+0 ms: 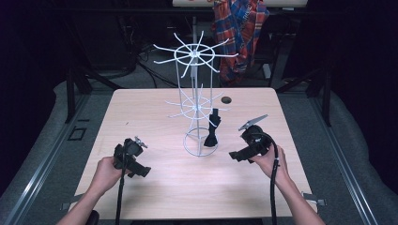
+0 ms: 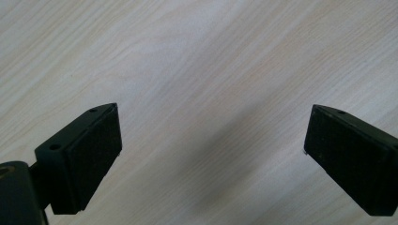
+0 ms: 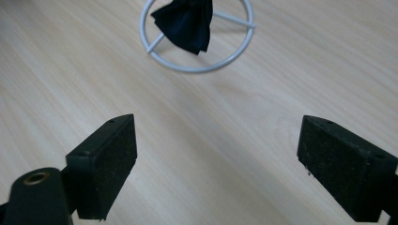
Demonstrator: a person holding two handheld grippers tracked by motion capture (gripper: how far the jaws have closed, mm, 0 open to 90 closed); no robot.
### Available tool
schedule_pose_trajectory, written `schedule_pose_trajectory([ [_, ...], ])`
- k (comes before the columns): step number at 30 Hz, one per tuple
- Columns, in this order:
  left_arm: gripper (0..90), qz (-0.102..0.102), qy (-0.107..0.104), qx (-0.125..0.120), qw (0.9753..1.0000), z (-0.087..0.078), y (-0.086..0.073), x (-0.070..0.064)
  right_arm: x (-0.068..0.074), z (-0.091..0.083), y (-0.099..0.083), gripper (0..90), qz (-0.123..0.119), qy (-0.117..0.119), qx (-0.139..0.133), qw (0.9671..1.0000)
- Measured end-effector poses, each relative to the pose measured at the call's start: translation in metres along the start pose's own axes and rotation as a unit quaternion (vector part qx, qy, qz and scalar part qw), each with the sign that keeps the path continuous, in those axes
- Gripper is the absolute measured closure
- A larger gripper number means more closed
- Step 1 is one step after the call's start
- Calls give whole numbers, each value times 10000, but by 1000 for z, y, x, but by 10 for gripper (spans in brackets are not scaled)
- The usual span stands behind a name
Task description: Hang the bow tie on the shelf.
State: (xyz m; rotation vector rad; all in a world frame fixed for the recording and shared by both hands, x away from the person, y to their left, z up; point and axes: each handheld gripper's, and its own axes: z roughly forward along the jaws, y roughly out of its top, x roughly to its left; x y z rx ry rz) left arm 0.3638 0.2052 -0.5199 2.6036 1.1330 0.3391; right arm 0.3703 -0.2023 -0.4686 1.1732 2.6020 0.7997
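Black cloth hangs on white wire rack, frame centre. L gripper & R gripper jaws apart, empty, over table. Prob. done; nothing else left to hang.

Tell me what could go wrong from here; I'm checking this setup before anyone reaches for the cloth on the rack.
The white wire rack looks tall and light on a narrow ring base, so tugging the black cloth could tip it. The lower prongs stick out around the cloth and might snag the right gripper, whose jaws stand wide apart.
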Motion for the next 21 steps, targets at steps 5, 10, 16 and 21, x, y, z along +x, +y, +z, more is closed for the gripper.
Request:
schedule_pose_trajectory([
  [5,46,43,-14,2,10000,2,4,-2,2,2,-6,0,75,23,199,9998],
  [10,46,143,-48,84,9998,7,10,-4,0,9,-12,0,77,-17,397,9992],
  [16,47,236,-26,112,9997,8,12,-6,-16,14,-23,0,233,-177,621,9976],
  [21,47,235,-36,111,9997,11,15,-4,-26,18,-29,0,387,-280,673,9966],
])
